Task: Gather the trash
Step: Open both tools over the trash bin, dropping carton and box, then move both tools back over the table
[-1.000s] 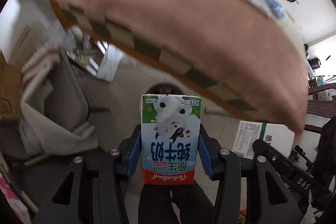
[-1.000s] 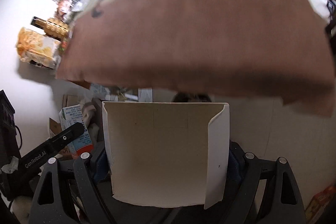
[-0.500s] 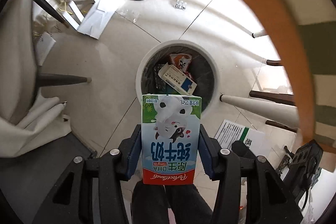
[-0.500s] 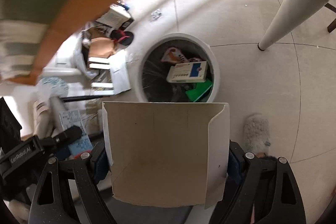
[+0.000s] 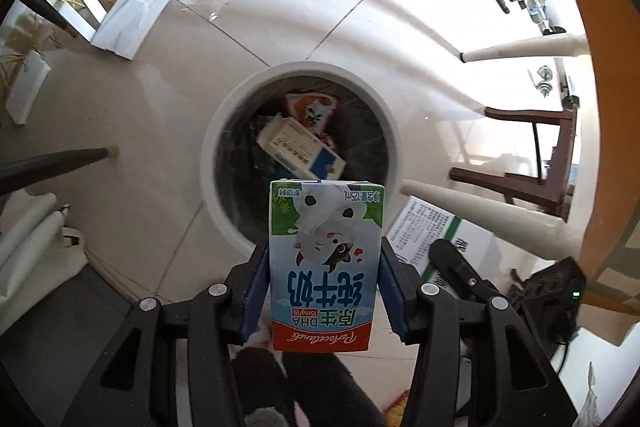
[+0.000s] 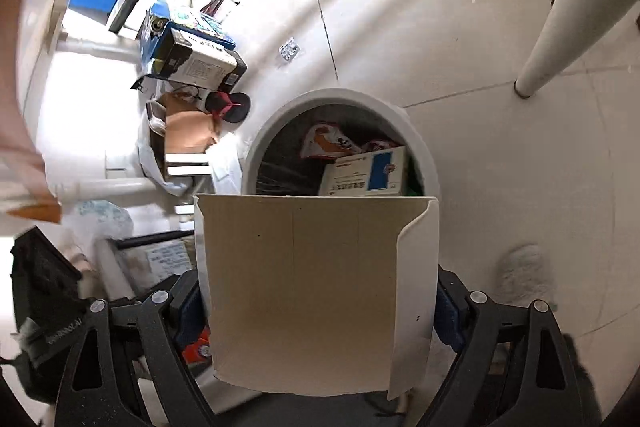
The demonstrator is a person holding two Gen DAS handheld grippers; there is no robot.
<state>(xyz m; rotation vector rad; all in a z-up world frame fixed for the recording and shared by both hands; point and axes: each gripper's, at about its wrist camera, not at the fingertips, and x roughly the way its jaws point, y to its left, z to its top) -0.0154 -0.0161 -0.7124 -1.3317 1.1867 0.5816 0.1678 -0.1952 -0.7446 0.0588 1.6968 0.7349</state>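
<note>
The right gripper (image 6: 318,307) clamps a flattened cardboard box (image 6: 316,291) just above the near rim of a round white trash bin (image 6: 424,155), inside which lie a white-and-blue carton (image 6: 366,177) and an orange snack wrapper (image 6: 324,143), a sandal (image 6: 228,103) lying on the floor left of the bin.

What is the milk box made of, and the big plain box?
The milk carton looks like glossy coated paperboard: printed, faintly shiny, crisp folded edges. The plain box looks like matte cardboard: dull beige, creased, one flap bent. Neither can be told for sure.
</note>
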